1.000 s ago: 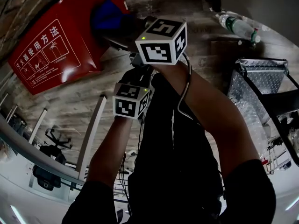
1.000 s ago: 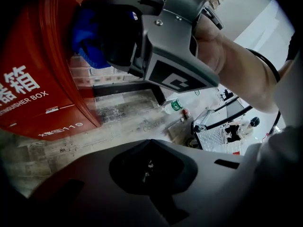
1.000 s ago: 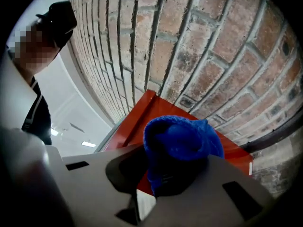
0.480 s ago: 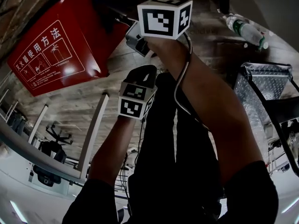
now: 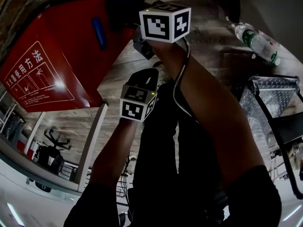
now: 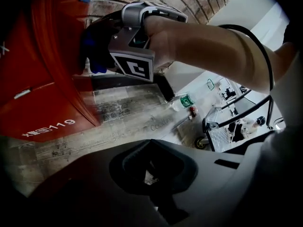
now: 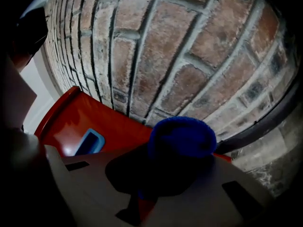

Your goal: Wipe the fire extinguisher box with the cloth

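Nearer and larger than half a second ago, the red fire extinguisher box (image 5: 57,56) now fills the upper left of the head view, and a blue handle recess (image 5: 99,32) on its face has come into sight. The right tongs (image 7: 163,176) are closed on a bunched blue cloth (image 7: 182,137), which bulges out beyond the tips and sits against the box's upper edge, where the red metal meets a brick wall (image 7: 189,56). From the left gripper view, the person's right hand (image 6: 163,37) grips the tool with the cloth up at that same edge of the box. The left tongs (image 6: 150,170) hang lower, apart from the box, with their jaws together and nothing between them; only a sliver of wood-patterned floor (image 5: 94,112) shows through. The box stands on this floor, with white instruction drawings on its front. Well off to the right, a clear plastic bottle (image 5: 255,38) with a green label lies on the floor, and below it in the head view stands a metal step platform (image 5: 267,96).
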`<state>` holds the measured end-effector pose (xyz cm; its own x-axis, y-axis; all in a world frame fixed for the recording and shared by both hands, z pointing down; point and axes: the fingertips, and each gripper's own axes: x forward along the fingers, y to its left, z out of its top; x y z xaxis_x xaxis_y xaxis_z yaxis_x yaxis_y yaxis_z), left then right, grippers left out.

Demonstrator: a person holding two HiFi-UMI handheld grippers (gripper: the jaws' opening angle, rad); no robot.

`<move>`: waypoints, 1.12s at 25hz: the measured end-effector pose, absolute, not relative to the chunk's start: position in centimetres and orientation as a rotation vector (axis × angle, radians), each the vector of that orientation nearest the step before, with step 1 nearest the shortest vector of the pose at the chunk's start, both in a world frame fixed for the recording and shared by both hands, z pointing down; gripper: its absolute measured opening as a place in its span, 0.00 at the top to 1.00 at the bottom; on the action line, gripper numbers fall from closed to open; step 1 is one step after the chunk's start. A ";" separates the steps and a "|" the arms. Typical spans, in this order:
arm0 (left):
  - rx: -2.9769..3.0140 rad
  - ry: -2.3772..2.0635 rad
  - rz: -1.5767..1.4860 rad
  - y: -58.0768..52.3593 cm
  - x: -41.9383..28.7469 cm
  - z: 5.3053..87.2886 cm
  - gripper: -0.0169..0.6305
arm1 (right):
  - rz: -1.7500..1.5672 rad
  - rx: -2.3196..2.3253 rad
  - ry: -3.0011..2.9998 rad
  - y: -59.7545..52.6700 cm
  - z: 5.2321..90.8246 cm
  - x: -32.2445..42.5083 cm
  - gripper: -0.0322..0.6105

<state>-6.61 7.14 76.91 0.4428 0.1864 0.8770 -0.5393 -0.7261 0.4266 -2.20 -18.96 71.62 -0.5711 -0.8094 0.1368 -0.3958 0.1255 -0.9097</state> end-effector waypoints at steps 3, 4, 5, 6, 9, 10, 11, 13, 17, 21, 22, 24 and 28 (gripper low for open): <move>1.999 -0.303 1.333 6.6 -6.4 79.7 0.98 | -1.472 -1.155 1.986 -19.8 75.9 -1.9 0.89; 2.003 -0.310 1.333 6.4 -6.5 80.4 0.98 | -1.478 -1.154 1.979 -20.1 77.0 -1.9 0.89; 2.009 -0.315 1.333 6.2 -6.6 81.1 0.98 | -1.480 -1.158 1.974 -20.3 78.1 -1.8 0.89; 2.016 -0.318 1.333 6.0 -6.7 81.8 0.98 | -1.482 -1.167 1.972 -20.5 79.2 -1.7 0.89; 2.024 -0.323 1.343 5.2 -7.1 84.4 0.98 | -1.521 -1.232 1.961 -21.0 84.0 -1.5 0.89; 2.023 -0.319 1.350 5.0 -7.2 85.2 0.98 | -1.545 -1.261 1.952 -21.1 86.0 -1.5 0.89; 2.026 -0.312 1.356 4.8 -7.2 86.0 0.98 | -1.569 -1.289 1.940 -21.2 87.8 -1.4 0.89; 2.037 -0.295 1.348 4.5 -6.9 86.9 0.98 | -1.611 -1.333 1.922 -21.3 90.9 -1.4 0.89; 2.049 -0.283 1.330 4.1 -6.9 88.1 0.98 | -1.723 -1.383 1.960 -20.6 95.8 -2.2 0.89; 2.020 -0.279 1.337 4.5 -7.4 89.3 0.98 | -1.840 -1.417 1.936 -18.7 99.3 -3.2 0.89; 2.016 -0.276 1.334 4.6 -7.3 89.4 0.98 | -1.844 -1.413 1.929 -18.6 99.2 -3.3 0.89; 2.015 -0.273 1.328 4.9 -7.0 89.0 0.98 | -1.810 -1.384 1.945 -18.9 97.5 -3.3 0.89; 2.034 -0.285 1.299 5.7 -6.6 86.1 0.98 | -1.706 -1.285 1.960 -17.9 90.9 -3.6 0.89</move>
